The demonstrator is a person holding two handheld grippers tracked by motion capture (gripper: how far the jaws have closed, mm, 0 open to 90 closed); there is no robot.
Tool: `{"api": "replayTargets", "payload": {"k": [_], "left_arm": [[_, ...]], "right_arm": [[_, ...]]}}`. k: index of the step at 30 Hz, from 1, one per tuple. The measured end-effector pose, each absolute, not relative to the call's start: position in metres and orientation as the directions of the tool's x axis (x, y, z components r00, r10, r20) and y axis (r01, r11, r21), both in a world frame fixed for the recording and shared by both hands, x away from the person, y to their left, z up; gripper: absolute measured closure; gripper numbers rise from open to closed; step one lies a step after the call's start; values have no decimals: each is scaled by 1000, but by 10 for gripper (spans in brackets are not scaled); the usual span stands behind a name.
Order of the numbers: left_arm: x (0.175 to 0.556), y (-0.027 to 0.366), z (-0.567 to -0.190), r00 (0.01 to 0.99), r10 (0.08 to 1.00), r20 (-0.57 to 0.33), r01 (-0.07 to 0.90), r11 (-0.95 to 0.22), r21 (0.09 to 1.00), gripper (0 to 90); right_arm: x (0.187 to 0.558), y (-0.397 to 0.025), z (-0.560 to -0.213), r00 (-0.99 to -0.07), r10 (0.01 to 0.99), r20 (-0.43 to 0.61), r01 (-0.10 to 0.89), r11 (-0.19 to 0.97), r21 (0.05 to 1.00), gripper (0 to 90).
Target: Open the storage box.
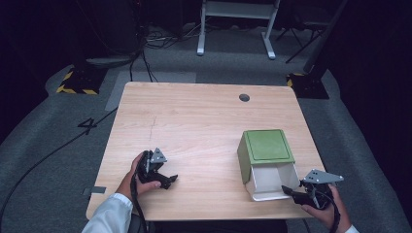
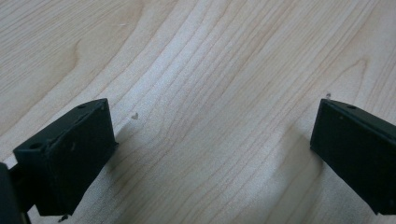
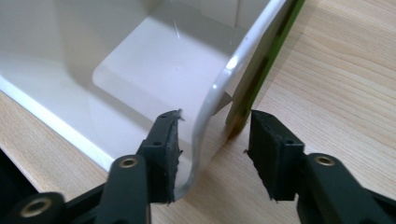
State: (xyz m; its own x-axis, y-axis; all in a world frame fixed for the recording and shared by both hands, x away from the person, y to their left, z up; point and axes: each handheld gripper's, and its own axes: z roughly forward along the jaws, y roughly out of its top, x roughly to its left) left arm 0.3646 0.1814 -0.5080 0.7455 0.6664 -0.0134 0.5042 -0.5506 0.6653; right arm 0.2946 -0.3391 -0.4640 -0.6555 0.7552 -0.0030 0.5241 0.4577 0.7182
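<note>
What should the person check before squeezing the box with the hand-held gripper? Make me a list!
1. White wall of the box sits between the jaws of the right hand-held gripper: ok.
2. Jaws closed on the wall: not ok, a gap shows on the outer side.
3. Green outer shell clear of the outer jaw: cannot tell, its edge sits close.
4. Left hand-held gripper out of the way: ok, open over bare table, far from the box.
5. Box fully on the table: ok, though near the front edge.
</note>
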Motion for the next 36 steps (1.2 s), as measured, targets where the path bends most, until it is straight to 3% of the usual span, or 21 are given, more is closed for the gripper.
{"api": "replayTargets", "payload": {"k": [3, 11, 36], "left_arm": [[365, 181, -508, 746, 666, -14, 504, -550, 666, 1], [365, 182, -508, 747, 665, -10, 501, -554, 665, 1], [365, 182, -508, 746, 666, -6, 501, -555, 664, 1]], "right_arm": [[292, -341, -463, -666, 746, 6, 518, 457, 723, 605], [283, -342, -463, -661, 750, -13, 508, 461, 728, 639], [263, -345, -463, -655, 755, -29, 504, 465, 728, 649]]}}
